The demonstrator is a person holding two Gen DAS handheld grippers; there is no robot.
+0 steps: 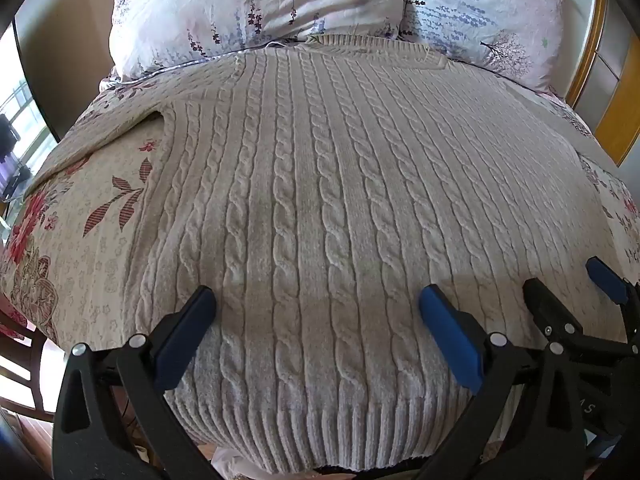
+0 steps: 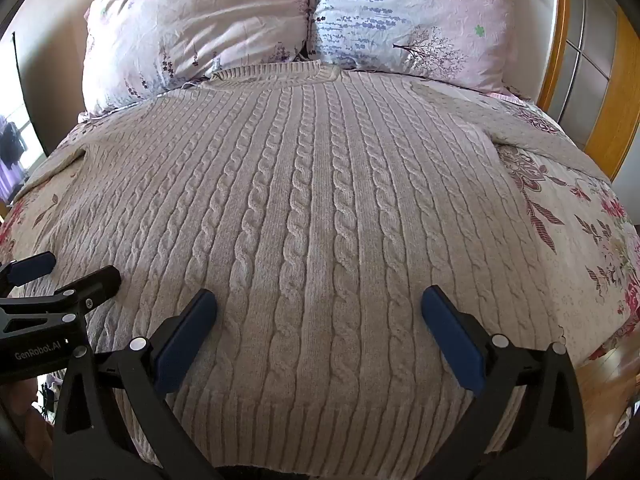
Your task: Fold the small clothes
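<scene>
Bed (image 1: 100, 272): floral cover showed at 9 o'clock in the left view.
Sweater (image 1: 320, 200): cream cable knit lay flat on the bed, collar at 12 o'clock against the pillows, ribbed hem at 6 o'clock.
Pillows (image 2: 200, 32): two stood side by side at 12 o'clock.
Left tongs (image 1: 318, 308): spread wide apart, holding nothing, above the hem.
Right tongs (image 2: 320, 308): likewise apart, empty, just beside the left.

2 pillows (image 2: 304, 28) on floral bedspread (image 2: 580, 248); wooden headboard (image 2: 560, 40).
</scene>
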